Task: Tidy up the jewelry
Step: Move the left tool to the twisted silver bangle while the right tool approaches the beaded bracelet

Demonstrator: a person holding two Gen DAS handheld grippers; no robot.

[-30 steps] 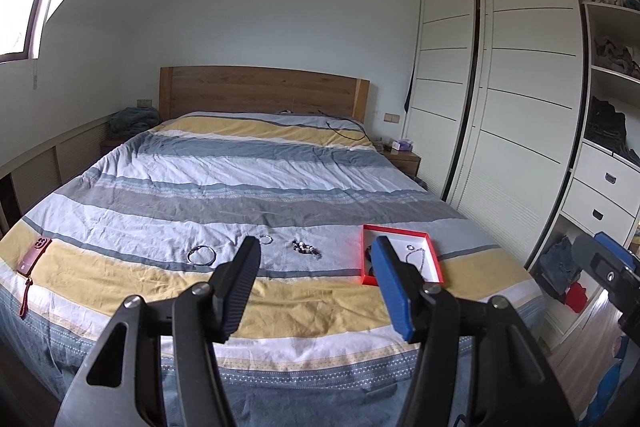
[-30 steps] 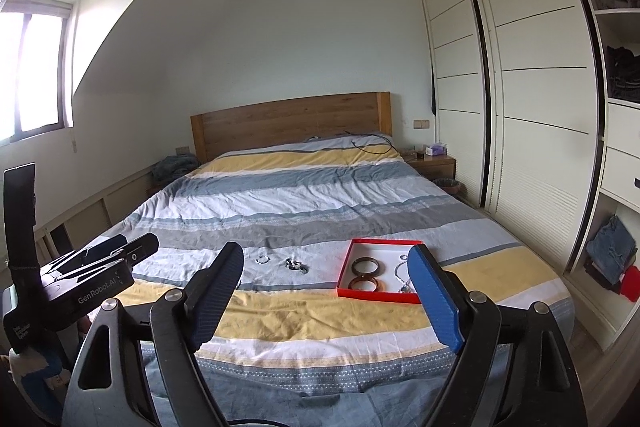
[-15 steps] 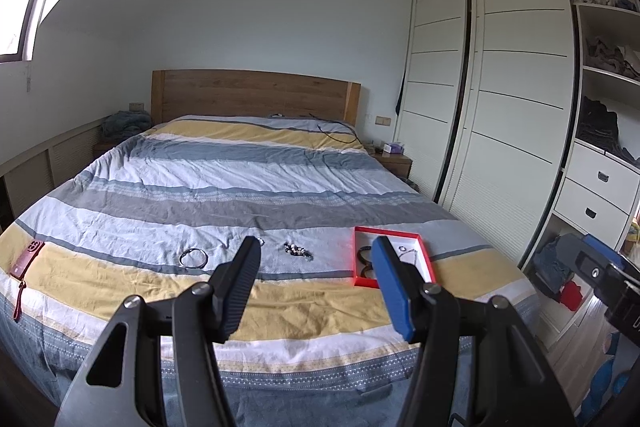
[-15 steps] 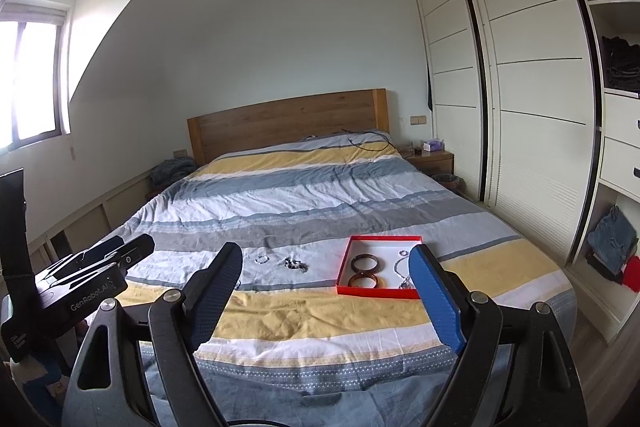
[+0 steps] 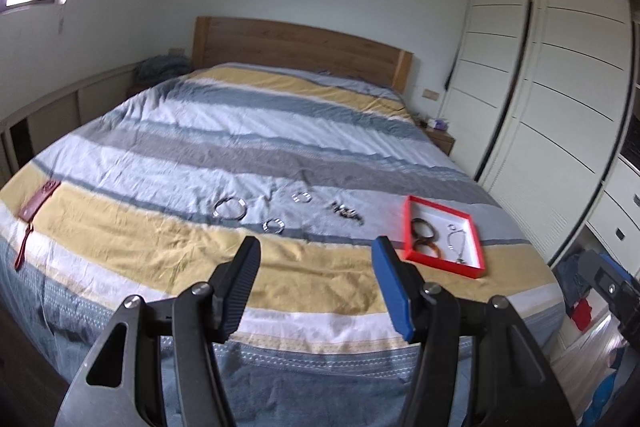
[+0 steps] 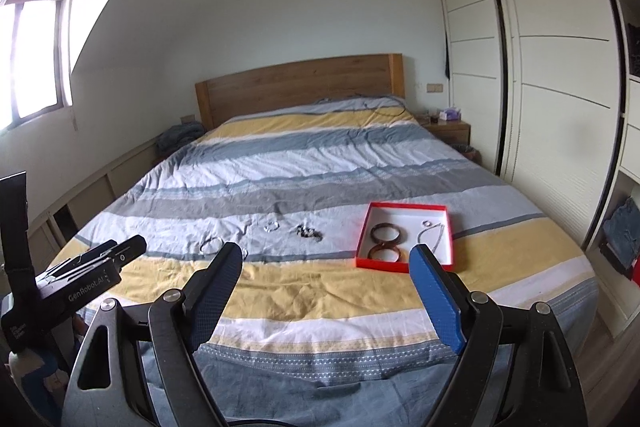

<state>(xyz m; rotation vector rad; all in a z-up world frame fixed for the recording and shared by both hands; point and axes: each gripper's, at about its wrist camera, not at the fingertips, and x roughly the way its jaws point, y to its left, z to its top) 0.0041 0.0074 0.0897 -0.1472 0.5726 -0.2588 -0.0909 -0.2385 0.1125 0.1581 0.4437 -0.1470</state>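
A red tray [image 5: 408, 223] [image 6: 362, 247] lies on the striped bed and holds two brown bangles [image 5: 423, 227] [image 6: 385, 233] and a silver chain [image 5: 456, 241] [image 6: 432, 231]. Loose on the cover to its left lie a silver bangle [image 5: 229, 208] [image 6: 211, 245], two small silver rings [image 5: 274, 225] [image 5: 301, 197] and a dark beaded piece [image 5: 346, 214] [image 6: 309, 233]. My left gripper [image 5: 316, 247] and my right gripper [image 6: 326, 253] are both open and empty, held above the foot of the bed, short of the jewelry.
A red leather tag with a strap [image 5: 38, 203] lies at the bed's left edge. White wardrobe doors [image 5: 560, 87] and open shelves stand on the right. A wooden headboard [image 6: 300, 83] and a nightstand [image 6: 448, 129] are at the far end.
Both grippers have moved closer to the bed and tilted down, so the jewelry and tray look larger. Both stay open and empty.
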